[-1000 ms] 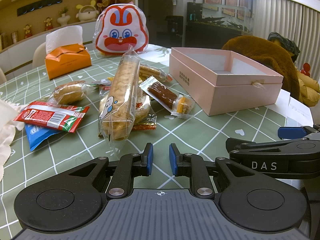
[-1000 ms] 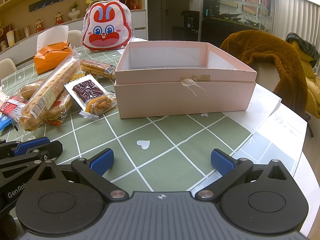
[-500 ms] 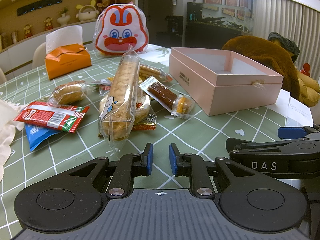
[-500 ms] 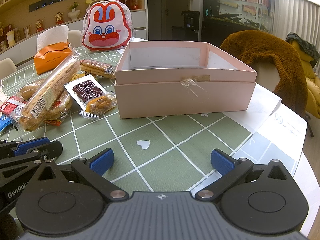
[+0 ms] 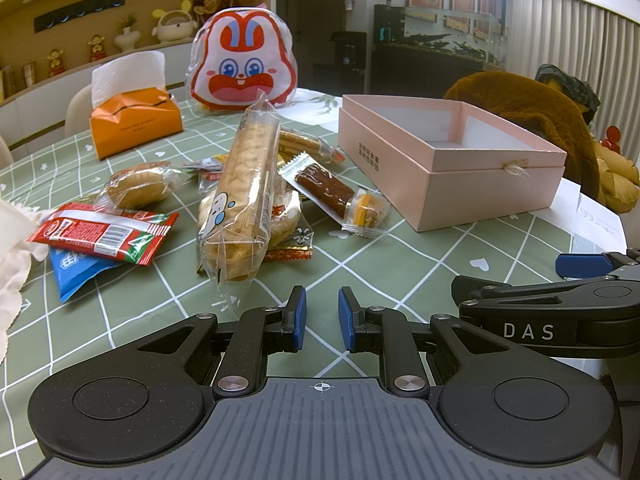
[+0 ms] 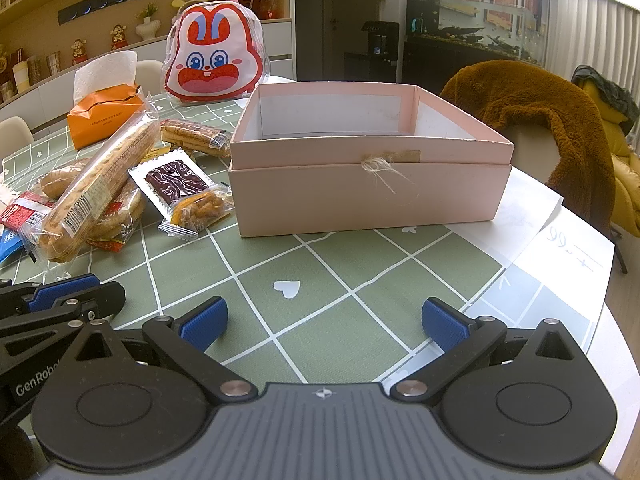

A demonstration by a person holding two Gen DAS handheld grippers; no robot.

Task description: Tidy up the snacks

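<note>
Long biscuit pack (image 5: 244, 196) is light, crinkly, slippery, brittle inside; pinch mid-length. Left gripper (image 5: 322, 316) fingers nearly together, empty; right gripper (image 6: 324, 320) fingers spread, empty.

The blue packet (image 5: 78, 270) was mostly buried under the red wrapper (image 5: 102, 234) in the left wrist view, and the right wrist view chopped it off at the left edge, so no reading the label. The flat round cakes (image 5: 286, 220) sat half hidden under the long biscuit pack (image 5: 244, 184), and the print on the pink box (image 5: 452, 168) side was too small to make out. Couldn't see the box floor behind its near wall from the right wrist view, and the white cloth (image 5: 14, 256) ran off the left edge.
</note>
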